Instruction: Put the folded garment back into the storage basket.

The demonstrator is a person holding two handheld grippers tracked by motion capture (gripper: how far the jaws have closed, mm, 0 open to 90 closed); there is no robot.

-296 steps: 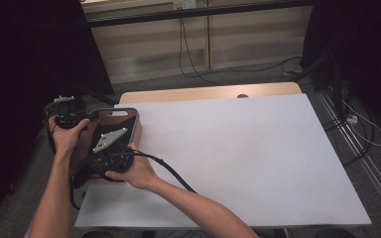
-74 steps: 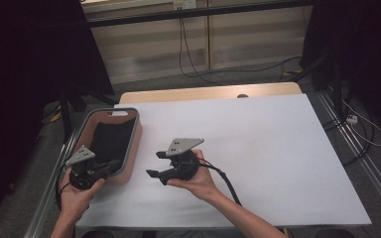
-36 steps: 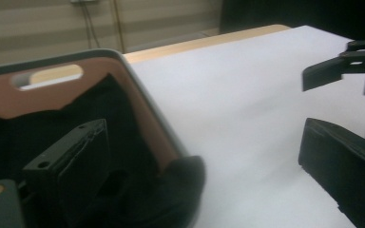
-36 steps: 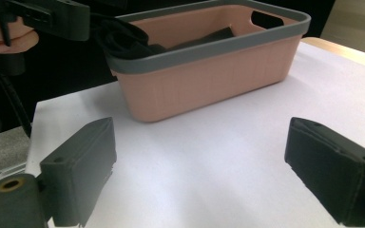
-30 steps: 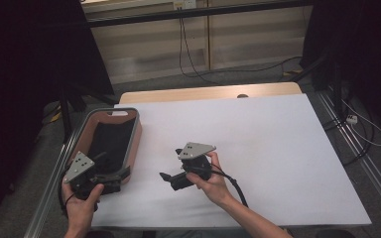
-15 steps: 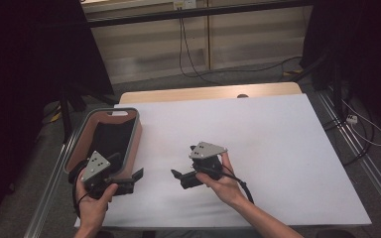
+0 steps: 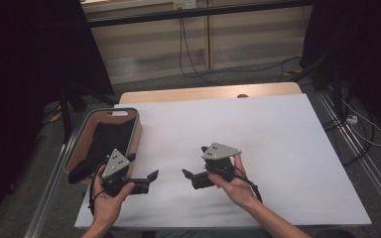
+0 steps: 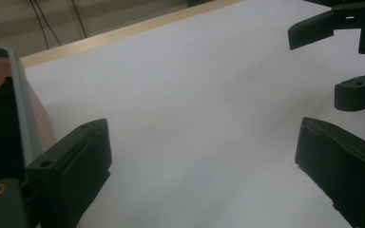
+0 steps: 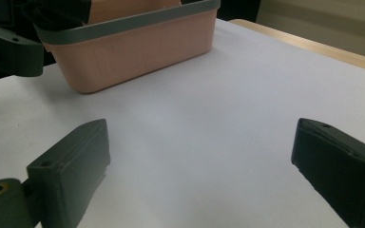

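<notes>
Sitting at the left edge of the white counter (image 7: 278, 148), the pink basket (image 7: 104, 144) with its grey rim holds something dark that I cannot make out, and it overhangs or sits right at that edge, so a careless nudge could push it off. Just right of the basket's near corner, the left gripper (image 7: 149, 179) hovers with its jaws spread and empty, close enough that a sideways swing would clip the basket wall. Further right of the basket, the right gripper (image 7: 188, 176) also has its jaws spread wide and holds nothing, pointing back toward the left one; if both close in together, their tips could collide, and the trailing cables might snag on the basket rim
</notes>
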